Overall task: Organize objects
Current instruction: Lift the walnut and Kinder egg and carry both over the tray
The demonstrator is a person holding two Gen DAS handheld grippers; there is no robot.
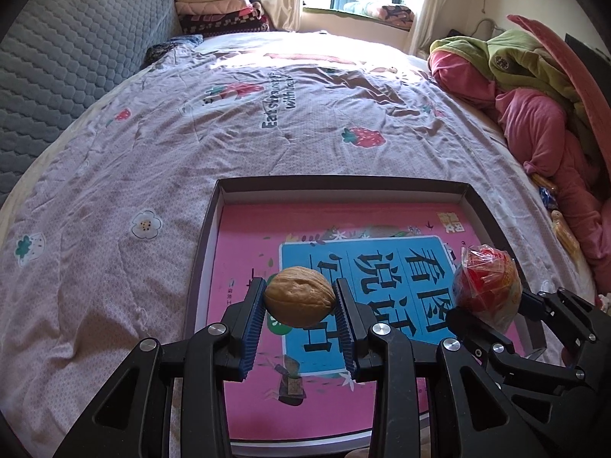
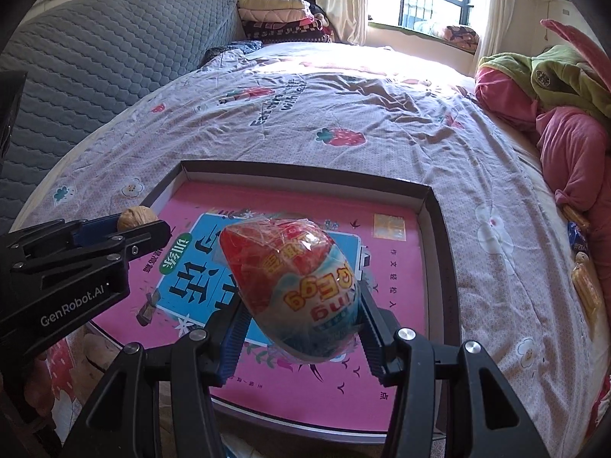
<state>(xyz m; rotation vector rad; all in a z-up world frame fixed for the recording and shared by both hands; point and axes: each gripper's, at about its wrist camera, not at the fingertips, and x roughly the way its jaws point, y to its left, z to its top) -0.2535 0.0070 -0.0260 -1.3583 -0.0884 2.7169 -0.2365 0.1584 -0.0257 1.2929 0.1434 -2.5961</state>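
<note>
Evidently both loads are in hand and hover above the shallow dark-rimmed cardboard box (image 1: 482, 216) that lies on the strawberry-printed lilac bed sheet (image 1: 229, 122), so the step in hand looks like setting them down inside it. The left tongs (image 1: 299, 297) pinch a tan wrinkled walnut (image 1: 299, 296) across its long axis, blue ribbed pads touching each end, over the near left part of the box. The right tongs (image 2: 301, 328) grip a plastic-wrapped red and pale-blue toy egg (image 2: 292, 286) at its lower half, over the box's middle toward its right wall. To do this well, each piece should be lowered until it rests on the pink picture book (image 1: 244, 252) lining the box floor before the tongs spread, since both are round and would likely roll if dropped; placing them near a box wall or corner, well apart from each other, should keep them put, and the crinkly wrap may slip, so the right tongs should open slowly. As for writing, the sheet reads "Eat Strawberries with…", the rest lost in folds; the egg's wrapper shows yellow letters ending in "ing" and "Egg", upside down; the book carries large Chinese characters on a blue panel; the left tool's body, seen from the right wrist view, is marked "GenRobot.AI".
</note>
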